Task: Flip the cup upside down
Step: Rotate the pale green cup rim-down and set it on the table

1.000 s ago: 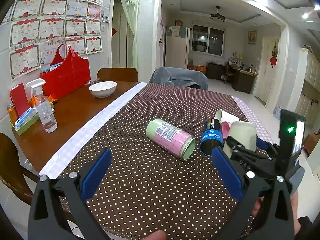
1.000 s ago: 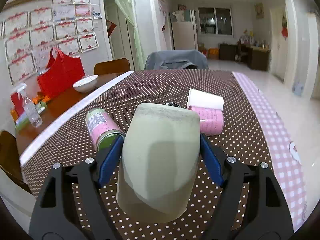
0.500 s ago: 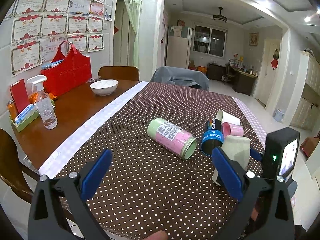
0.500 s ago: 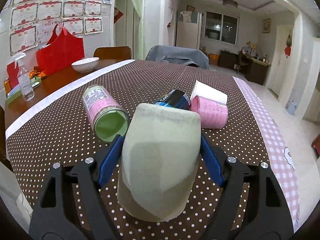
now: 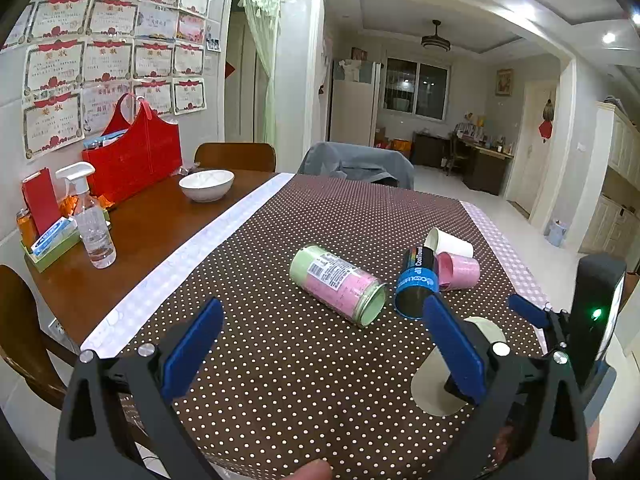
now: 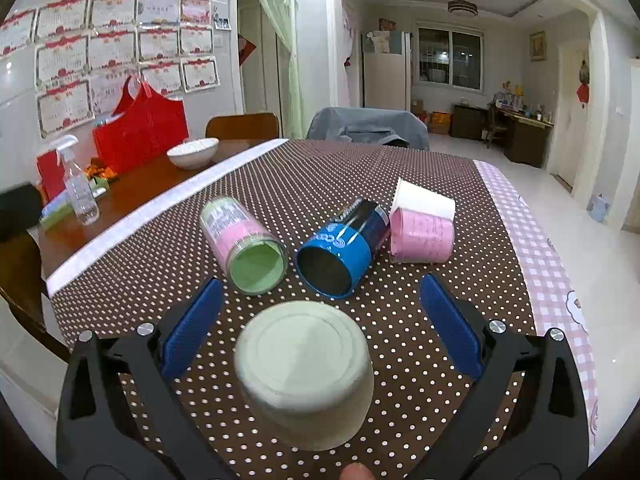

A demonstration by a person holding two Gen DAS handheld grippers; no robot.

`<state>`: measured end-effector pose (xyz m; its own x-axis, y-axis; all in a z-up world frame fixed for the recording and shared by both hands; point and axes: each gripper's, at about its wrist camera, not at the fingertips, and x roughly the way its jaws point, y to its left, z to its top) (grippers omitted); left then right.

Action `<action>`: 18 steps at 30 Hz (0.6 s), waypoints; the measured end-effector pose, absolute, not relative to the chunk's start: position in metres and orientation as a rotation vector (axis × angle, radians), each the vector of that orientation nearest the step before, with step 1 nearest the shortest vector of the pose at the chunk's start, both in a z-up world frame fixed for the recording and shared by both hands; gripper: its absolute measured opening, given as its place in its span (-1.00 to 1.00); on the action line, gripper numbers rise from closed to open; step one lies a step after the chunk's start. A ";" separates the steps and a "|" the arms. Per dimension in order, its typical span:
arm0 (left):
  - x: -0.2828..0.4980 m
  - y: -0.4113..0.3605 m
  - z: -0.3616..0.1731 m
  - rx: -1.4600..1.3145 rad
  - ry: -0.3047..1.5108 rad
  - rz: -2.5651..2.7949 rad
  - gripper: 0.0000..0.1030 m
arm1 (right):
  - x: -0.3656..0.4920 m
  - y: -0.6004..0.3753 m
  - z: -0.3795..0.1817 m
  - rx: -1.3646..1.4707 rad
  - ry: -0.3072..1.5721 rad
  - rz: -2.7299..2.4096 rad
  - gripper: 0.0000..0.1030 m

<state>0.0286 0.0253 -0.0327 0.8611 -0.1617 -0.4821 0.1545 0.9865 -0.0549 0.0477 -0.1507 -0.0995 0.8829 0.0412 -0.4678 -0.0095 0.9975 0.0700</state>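
Note:
A pale green cup [image 6: 304, 376] stands upside down, base up, on the dotted tablecloth. My right gripper [image 6: 320, 336] is open, its blue fingers spread wide on either side of the cup and apart from it. In the left wrist view the cup [image 5: 434, 384] shows partly behind my left gripper's right finger. My left gripper [image 5: 320, 356] is open and empty, over the near part of the table. The right gripper's body [image 5: 592, 320] shows at the right edge there.
A pink and green canister [image 6: 240, 240], a blue can [image 6: 340, 252], a pink cup [image 6: 422, 236] and a white cup [image 6: 422, 200] lie on their sides just beyond. A white bowl [image 5: 206, 185], spray bottle [image 5: 90, 220] and red bag [image 5: 134, 158] stand at the left.
The right gripper set the green cup down base up and opened, letting go of it. The left gripper stayed open and hardly moved.

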 end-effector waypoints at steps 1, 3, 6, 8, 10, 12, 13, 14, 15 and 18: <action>0.027 0.025 -0.031 -0.013 0.504 -0.166 0.91 | 0.047 -0.151 -0.098 0.069 0.487 0.026 0.88; 0.025 0.023 -0.030 -0.011 0.499 -0.166 0.91 | 0.044 -0.153 -0.093 0.076 0.484 0.022 0.88; 0.022 0.021 -0.027 -0.009 0.491 -0.167 0.91 | 0.040 -0.155 -0.089 0.090 0.488 0.017 0.88; 0.020 0.020 -0.024 -0.006 0.484 -0.166 0.91 | 0.038 -0.157 -0.085 0.094 0.487 0.010 0.88; 0.017 0.018 -0.021 -0.002 0.476 -0.166 0.91 | 0.035 -0.160 -0.082 0.105 0.489 0.006 0.88; 0.015 0.015 -0.019 0.005 0.472 -0.165 0.91 | 0.030 -0.164 -0.077 0.127 0.485 0.005 0.88; 0.014 0.014 -0.018 0.009 0.468 -0.164 0.91 | 0.028 -0.167 -0.075 0.133 0.483 0.003 0.88; 0.013 0.013 -0.018 0.012 0.465 -0.162 0.91 | 0.026 -0.169 -0.073 0.139 0.480 -0.001 0.88; 0.012 0.012 -0.017 0.016 0.462 -0.161 0.91 | 0.023 -0.171 -0.070 0.146 0.477 -0.005 0.88; 0.008 0.008 -0.015 0.024 0.459 -0.167 0.91 | 0.013 -0.178 -0.061 0.165 0.469 -0.014 0.88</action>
<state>0.0079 0.0084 -0.0151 0.8833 -0.1549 -0.4425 0.1658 0.9861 -0.0143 0.0133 -0.1778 -0.0610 0.8921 0.0244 -0.4512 0.0515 0.9866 0.1551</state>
